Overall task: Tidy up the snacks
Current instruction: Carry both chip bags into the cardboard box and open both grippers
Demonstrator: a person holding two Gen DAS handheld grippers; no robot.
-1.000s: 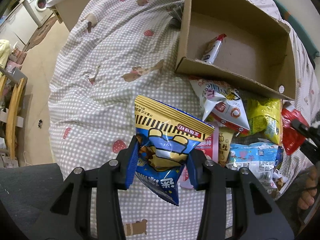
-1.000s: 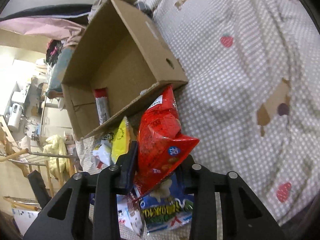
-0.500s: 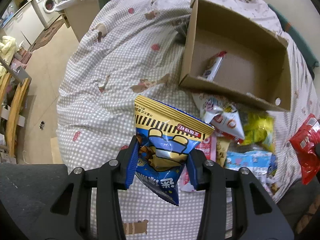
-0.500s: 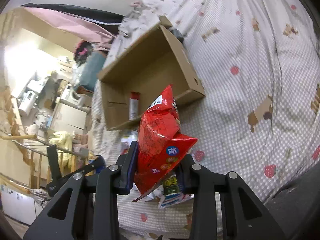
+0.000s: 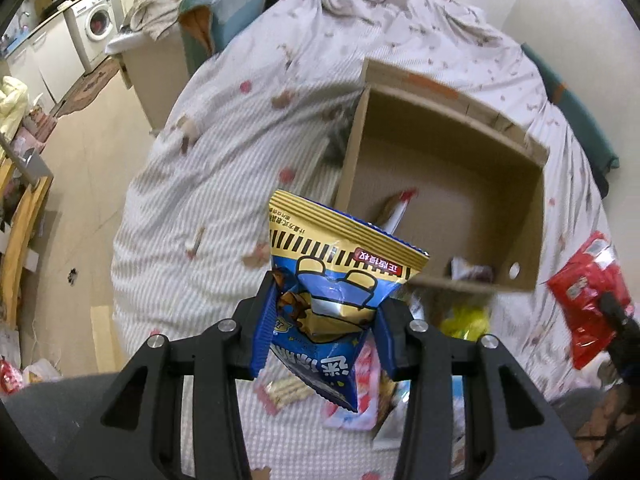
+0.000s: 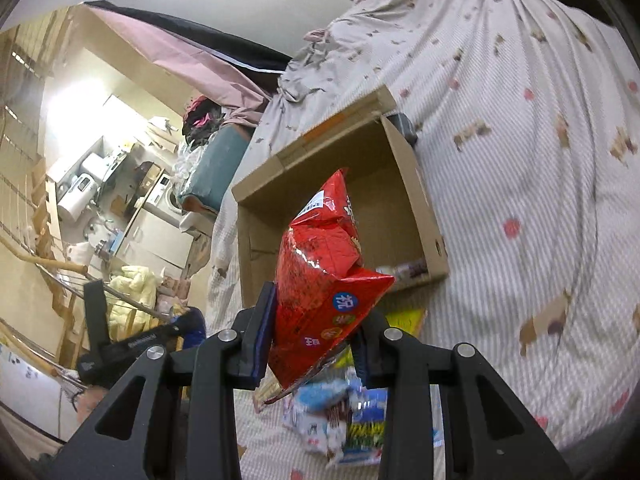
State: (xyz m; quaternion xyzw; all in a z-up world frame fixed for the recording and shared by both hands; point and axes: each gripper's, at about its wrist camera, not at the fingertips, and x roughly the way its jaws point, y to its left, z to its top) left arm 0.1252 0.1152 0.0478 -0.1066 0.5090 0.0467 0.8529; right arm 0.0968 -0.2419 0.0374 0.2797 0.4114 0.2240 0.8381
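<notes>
Carrying blue bag [image 5: 332, 308] clamped in left gripper [image 5: 324, 328], red bag [image 6: 324, 280] pinched in right gripper [image 6: 312, 332]: best lowered well inside cardboard box [image 5: 536, 216] before releasing.

Between the fingers of the left tool [image 5: 324, 320] sits a snack bag [image 5: 332, 292], lifted above the bed [image 5: 224, 184]. Ahead and to its right an open box [image 5: 444, 200] rests on the bed, a stick packet [image 5: 396, 212] inside. Loose packets [image 5: 464, 320] lie between tool and box. The right tool [image 6: 312, 324] grips another bag [image 6: 324, 276], the box just beyond it.
</notes>
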